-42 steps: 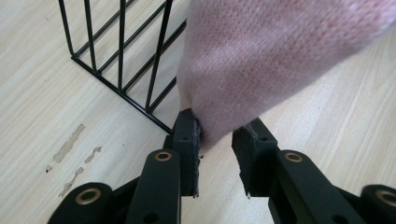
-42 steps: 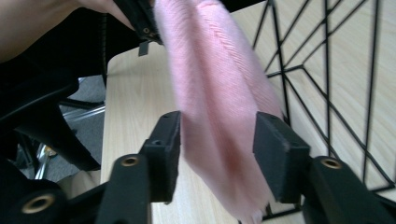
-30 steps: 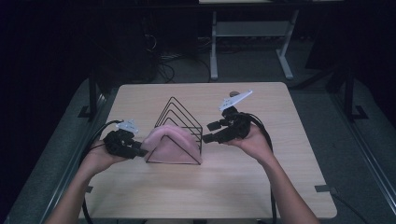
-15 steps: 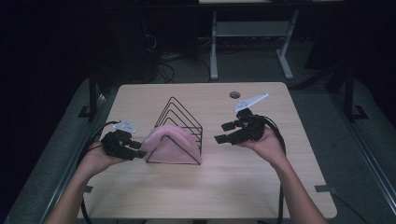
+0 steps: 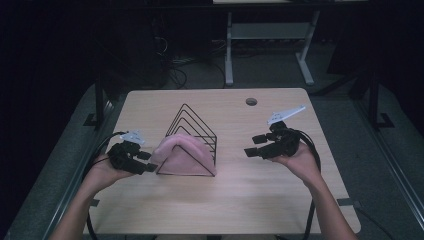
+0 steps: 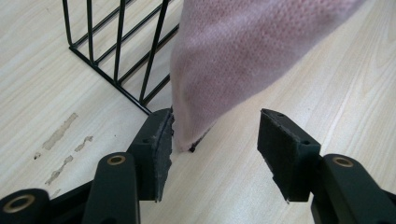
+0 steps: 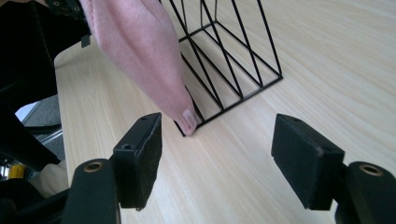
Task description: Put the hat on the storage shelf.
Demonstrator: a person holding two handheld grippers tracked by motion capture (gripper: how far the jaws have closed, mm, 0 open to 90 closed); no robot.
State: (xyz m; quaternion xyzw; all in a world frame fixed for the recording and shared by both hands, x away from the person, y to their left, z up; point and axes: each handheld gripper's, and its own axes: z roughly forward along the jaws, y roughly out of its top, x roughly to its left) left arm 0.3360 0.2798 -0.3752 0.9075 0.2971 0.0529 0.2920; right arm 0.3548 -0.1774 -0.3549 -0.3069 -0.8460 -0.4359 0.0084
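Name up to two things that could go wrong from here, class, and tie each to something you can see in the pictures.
1. The pink cloth hangs over the front of the light wire rack. The open left gripper has a jaw against the cloth's corner; pulling there might drag or tip the rack.
2. The open right gripper is apart from the rack, so nothing steadies it on the table.

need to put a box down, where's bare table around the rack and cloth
Bare wood: the near strip of the table between the forearms, and the far edge behind the wire rack. Crowded: the left gripper sits against the pink cloth; the right gripper hovers right of the rack.
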